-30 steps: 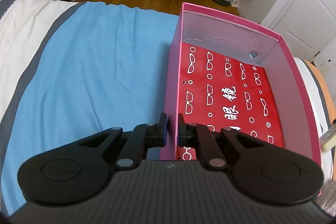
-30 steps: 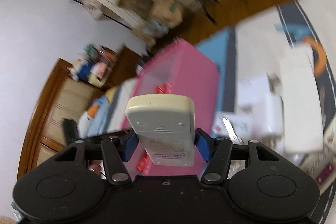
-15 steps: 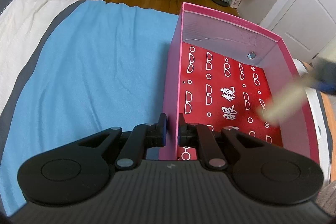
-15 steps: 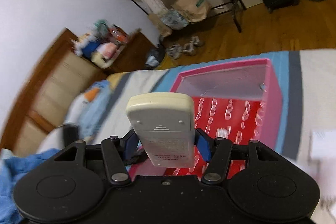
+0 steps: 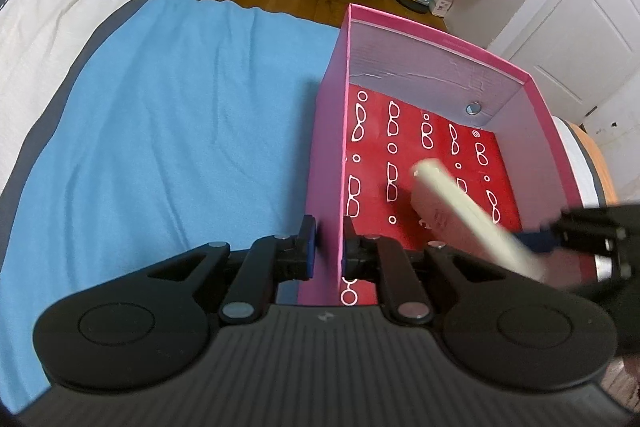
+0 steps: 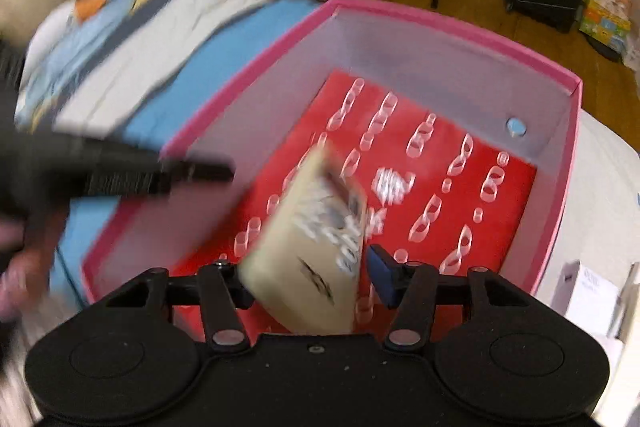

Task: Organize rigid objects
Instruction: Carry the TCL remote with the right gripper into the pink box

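Pinching the near left wall of the pink box (image 5: 326,163), the left tool (image 5: 329,247) is pointing steeply down, its jaws closed on that wall. Reaching over the box, the right tool (image 6: 310,285) is carrying a cream remote control (image 6: 316,247), tilted above the red floor, with its jaws narrowing; the blue right pad (image 6: 382,269) seems just off the remote. Only the right view is showing white boxes (image 6: 588,291) lying on the bed (image 5: 168,131) beside the box. Nothing is lying inside the box yet.
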Tool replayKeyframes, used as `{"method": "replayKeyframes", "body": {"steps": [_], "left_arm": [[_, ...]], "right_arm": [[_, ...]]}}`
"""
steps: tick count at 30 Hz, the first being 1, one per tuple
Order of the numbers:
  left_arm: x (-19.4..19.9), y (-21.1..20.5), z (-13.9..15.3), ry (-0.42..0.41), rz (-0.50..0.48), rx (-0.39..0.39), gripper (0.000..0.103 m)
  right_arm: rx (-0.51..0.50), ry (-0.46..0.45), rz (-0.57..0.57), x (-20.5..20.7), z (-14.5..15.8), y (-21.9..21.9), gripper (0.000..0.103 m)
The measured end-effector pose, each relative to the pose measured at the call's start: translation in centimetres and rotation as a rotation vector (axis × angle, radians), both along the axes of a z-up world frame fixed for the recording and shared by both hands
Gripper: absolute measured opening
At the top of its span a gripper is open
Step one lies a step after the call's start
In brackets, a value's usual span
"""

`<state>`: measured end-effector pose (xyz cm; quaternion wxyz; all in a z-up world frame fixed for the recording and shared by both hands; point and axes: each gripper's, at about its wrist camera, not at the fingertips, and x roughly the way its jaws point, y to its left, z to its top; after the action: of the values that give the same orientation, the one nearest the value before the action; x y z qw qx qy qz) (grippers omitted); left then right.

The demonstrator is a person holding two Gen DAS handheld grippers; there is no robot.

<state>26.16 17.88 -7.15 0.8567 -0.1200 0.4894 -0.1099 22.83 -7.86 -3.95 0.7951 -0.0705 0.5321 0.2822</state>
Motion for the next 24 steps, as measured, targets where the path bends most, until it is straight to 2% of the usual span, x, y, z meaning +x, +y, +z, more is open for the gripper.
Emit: {"method": "replayKeyframes", "body": {"steps": [3, 10, 12, 14, 15, 19, 24], "left_arm": [[-0.1, -0.1, 0.0, 0.004, -0.003, 0.007, 0.011], [0.1, -0.2, 0.0, 0.019, -0.014, 0.017, 0.011], [0.0, -0.1, 0.0, 0.021, -0.016, 0.012, 0.011], [0.0, 0.0, -0.1, 0.022, -0.019, 0.008, 0.011], [-0.1, 0.0, 0.0, 0.025, -0.021, 0.009, 0.011], [-0.4, -0.1, 0.2, 0.029, -0.032, 0.026, 0.012], [-0.6, 0.2, 0.5, 0.020, -0.043, 0.012, 0.010]], "right_arm": [[0.009, 0.019, 0.004, -0.9, 0.1, -0.5, 0.058], [0.067, 0.090, -0.091, 0.4, -0.4, -0.7, 0.062], [0.103, 0.106, -0.094, 0.3, -0.4, -0.7, 0.053], [0.124, 0.127, -0.111, 0.5, -0.8, -0.5, 0.039], [0.118, 0.132, -0.122, 0.6, -1.0, -0.5, 0.038], [0.054, 0.151, -0.145, 1.3, -2.0, 0.2, 0.040], [0.050, 0.223, -0.147, 1.7, -3.3, 1.0, 0.042]]}}
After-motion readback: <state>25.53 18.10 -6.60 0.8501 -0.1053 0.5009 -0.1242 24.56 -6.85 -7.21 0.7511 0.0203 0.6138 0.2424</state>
